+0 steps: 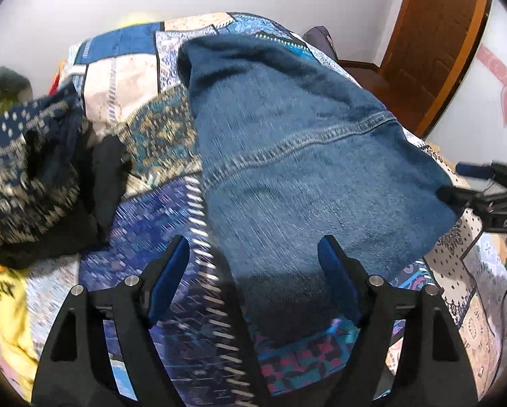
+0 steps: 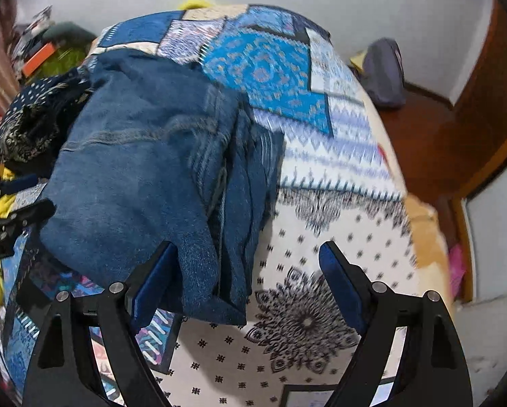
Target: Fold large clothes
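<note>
Two grippers over the bed, both with fingers spread wide, nothing clamped. Left gripper (image 1: 253,254) hovers above the near end of the folded blue jeans (image 1: 304,156); the denim's lower edge sits between its blue pads (image 1: 168,278), contact not visible. Right gripper (image 2: 246,261) is at the jeans' (image 2: 145,176) other side: the stacked folded edge hangs down by its left pad (image 2: 155,281), touching or just beside, can't tell. Its right pad is over bare bedspread. Jeans lie folded in layers on the patchwork bedspread (image 1: 138,78), stitched seam facing up. Dark patterned garment pile (image 1: 26,156) sits well left of the jeans, yellow cloth (image 1: 5,308) below it. Grey bag (image 2: 384,71) on the floor past the bed's far corner, wooden door (image 1: 433,44) beyond. Frames are motion-blurred.
</note>
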